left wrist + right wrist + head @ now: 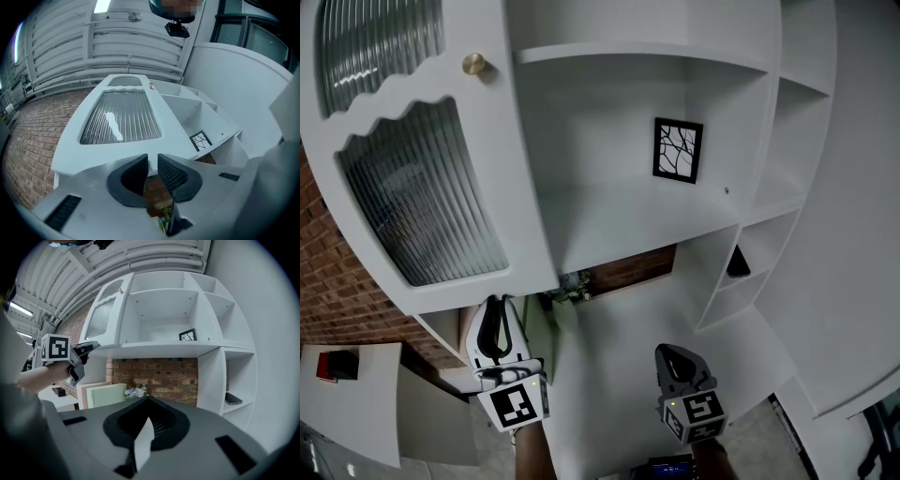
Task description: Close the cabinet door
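Observation:
The white cabinet door (422,187) with ribbed glass and a brass knob (474,64) stands swung wide open at the left of the cabinet (628,206). My left gripper (497,302) points up at the door's lower edge. In the left gripper view the door (119,117) fills the space ahead, and the left gripper (153,160) shows a narrow gap between its jaws with nothing in it. My right gripper (673,352) hangs lower, in front of the cabinet's middle, away from the door. In its own view the right gripper (147,405) is shut and empty.
A framed black-and-white picture (677,149) stands on the open shelf. A dark flat object (233,398) lies in a lower right compartment. Behind are a brick wall (159,373), flowers (136,391) and a pale green panel (108,394). A white table (366,403) stands at the lower left.

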